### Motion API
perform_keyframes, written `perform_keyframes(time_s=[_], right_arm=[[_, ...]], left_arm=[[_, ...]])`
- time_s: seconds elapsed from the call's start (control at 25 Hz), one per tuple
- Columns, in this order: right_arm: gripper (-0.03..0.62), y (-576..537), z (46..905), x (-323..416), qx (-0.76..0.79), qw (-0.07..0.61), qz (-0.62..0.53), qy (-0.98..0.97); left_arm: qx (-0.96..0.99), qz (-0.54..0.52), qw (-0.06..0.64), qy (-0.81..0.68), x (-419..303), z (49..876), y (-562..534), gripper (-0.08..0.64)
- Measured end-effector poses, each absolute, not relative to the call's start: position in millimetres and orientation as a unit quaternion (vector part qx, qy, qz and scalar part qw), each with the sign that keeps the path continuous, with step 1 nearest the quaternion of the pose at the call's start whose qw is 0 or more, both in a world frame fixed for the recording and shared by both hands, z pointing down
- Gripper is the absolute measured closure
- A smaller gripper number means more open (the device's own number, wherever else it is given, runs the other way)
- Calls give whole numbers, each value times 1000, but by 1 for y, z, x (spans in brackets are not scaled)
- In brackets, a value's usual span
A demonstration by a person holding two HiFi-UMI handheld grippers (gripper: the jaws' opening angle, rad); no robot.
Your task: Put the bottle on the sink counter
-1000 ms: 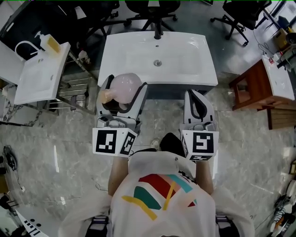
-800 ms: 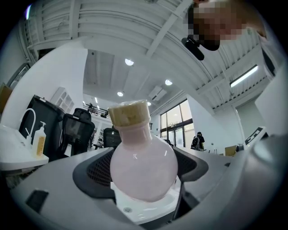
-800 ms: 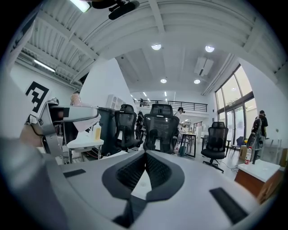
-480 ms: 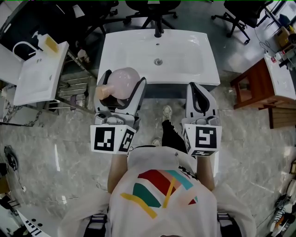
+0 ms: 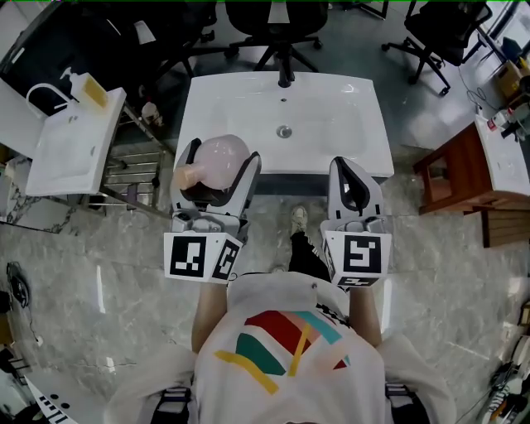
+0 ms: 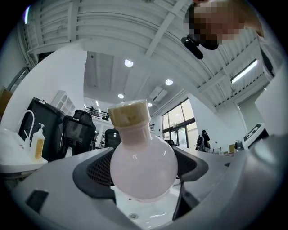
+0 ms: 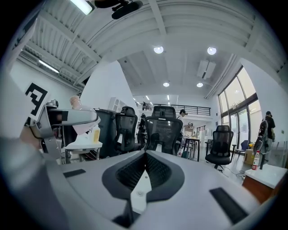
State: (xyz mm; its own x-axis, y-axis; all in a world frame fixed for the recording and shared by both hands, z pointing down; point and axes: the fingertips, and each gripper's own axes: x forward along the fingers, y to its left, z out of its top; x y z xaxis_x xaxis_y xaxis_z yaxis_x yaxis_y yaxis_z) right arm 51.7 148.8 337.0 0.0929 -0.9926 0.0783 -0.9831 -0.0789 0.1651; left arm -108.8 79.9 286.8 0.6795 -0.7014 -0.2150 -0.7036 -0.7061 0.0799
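Observation:
A round pale pink bottle with a tan cap is held between the jaws of my left gripper, which is shut on it. In the head view the bottle hangs over the front left edge of the white sink counter, cap pointing left. The left gripper view shows the bottle filling the space between the jaws of the left gripper, cap upward. My right gripper is at the counter's front right edge; it is shut with nothing in it, as the right gripper shows in its own view.
The basin has a drain and a dark tap at the back. A second white sink with a soap dispenser stands at left beside a metal rack. A wooden table is at right, office chairs behind.
Both grippers have come closer to the sink counter. The bottle now overlaps the counter's front edge, still held in the left gripper.

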Motion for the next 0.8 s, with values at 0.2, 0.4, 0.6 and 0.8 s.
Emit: perform_keyframes(time_s=[0.2, 0.4, 0.6, 0.8], right_arm=[[580, 127, 339, 65, 730, 87, -27, -677], [580, 92, 342, 87, 728, 90, -21, -679], [580, 46, 342, 112, 724, 92, -12, -683], [580, 1, 331, 134, 711, 92, -20, -697]], left_arm=[[-912, 115, 4, 394, -99, 289, 59, 140], [-909, 114, 1, 400, -78, 286, 25, 140], [-910, 102, 6, 402, -52, 284, -14, 140], [-903, 96, 4, 420, -28, 278, -56, 140]])
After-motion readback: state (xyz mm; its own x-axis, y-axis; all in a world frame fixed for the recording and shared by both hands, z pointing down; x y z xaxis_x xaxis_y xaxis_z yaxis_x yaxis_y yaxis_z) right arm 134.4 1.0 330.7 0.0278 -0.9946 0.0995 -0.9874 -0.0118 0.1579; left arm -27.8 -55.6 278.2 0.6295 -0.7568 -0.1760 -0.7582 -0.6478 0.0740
